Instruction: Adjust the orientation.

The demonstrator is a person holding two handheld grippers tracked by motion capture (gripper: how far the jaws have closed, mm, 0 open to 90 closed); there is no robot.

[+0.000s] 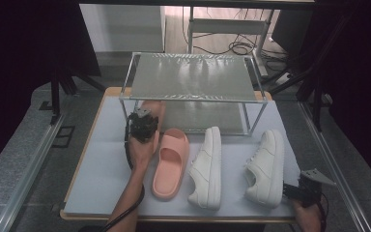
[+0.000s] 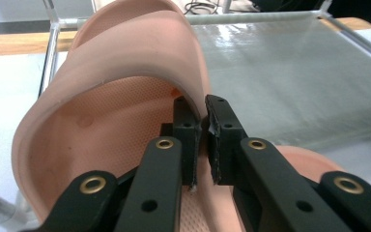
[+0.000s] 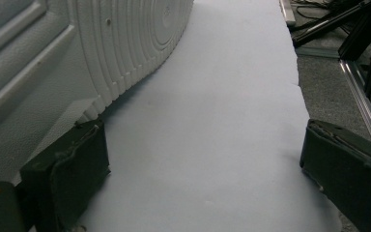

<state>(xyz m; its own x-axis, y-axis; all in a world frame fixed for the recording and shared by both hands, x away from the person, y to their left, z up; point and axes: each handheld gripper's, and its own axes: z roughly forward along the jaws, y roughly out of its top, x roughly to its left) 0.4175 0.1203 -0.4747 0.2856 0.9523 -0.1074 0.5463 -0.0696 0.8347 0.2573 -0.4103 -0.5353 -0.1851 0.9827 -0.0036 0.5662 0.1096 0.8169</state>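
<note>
High view: pale blue table point(image 1: 101, 169), dark curtains around. Left gripper point(image 1: 143, 126) pinches a pink slide's strap point(image 2: 125, 53) just before the glass rack point(image 1: 191, 77), its front half hidden. Right gripper point(image 1: 303, 192) gapes beside a white sneaker point(image 1: 266, 166).

A lab: dark curtains point(image 1: 9, 58), aluminium framing point(image 1: 21, 164), floor cables point(image 1: 236, 47) around the table point(image 1: 101, 169)

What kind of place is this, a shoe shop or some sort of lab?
Probably a lab or recording bench, not a shop: a padded table carries a small metal rack, dark curtains hang around it, and loose cables lie on the floor behind.
</note>
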